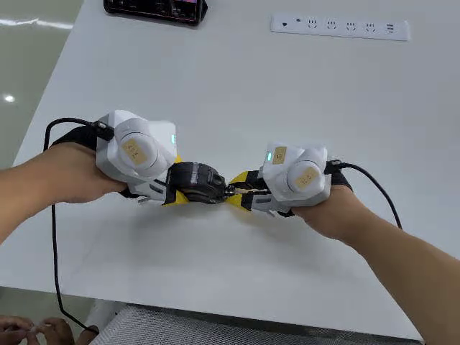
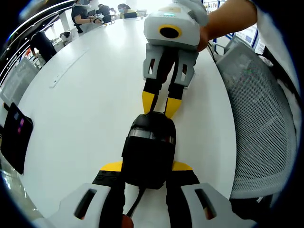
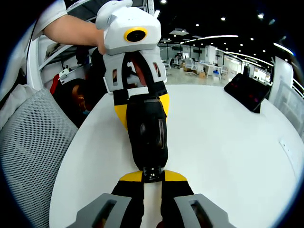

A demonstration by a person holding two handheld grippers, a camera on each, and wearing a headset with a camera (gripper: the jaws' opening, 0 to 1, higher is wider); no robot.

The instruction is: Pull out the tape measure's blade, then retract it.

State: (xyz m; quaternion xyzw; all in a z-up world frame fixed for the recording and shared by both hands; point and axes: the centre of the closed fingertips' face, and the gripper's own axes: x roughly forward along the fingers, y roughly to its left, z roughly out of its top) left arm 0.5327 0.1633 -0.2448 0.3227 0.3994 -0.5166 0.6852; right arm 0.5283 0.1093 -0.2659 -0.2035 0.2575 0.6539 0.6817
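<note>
A black tape measure [image 1: 198,183] is held just above the white table [image 1: 287,93] between my two grippers. My left gripper [image 1: 176,181] is shut on its case, a yellow-tipped jaw on each side [image 2: 147,166]. My right gripper [image 1: 241,190] faces it from the right and is shut on the blade's end hook [image 3: 152,173] at the case mouth. Hardly any blade shows outside the case [image 3: 147,133]. In the left gripper view the right gripper [image 2: 160,105] meets the front of the case [image 2: 149,152]. In the right gripper view the left gripper [image 3: 142,107] clamps the far end.
A white power strip [image 1: 339,26] lies at the table's far right and a dark flat device [image 1: 154,8] at the far edge. A black cable [image 1: 54,215] hangs off the table's left side. A grey mesh chair [image 1: 180,327] stands at the near edge.
</note>
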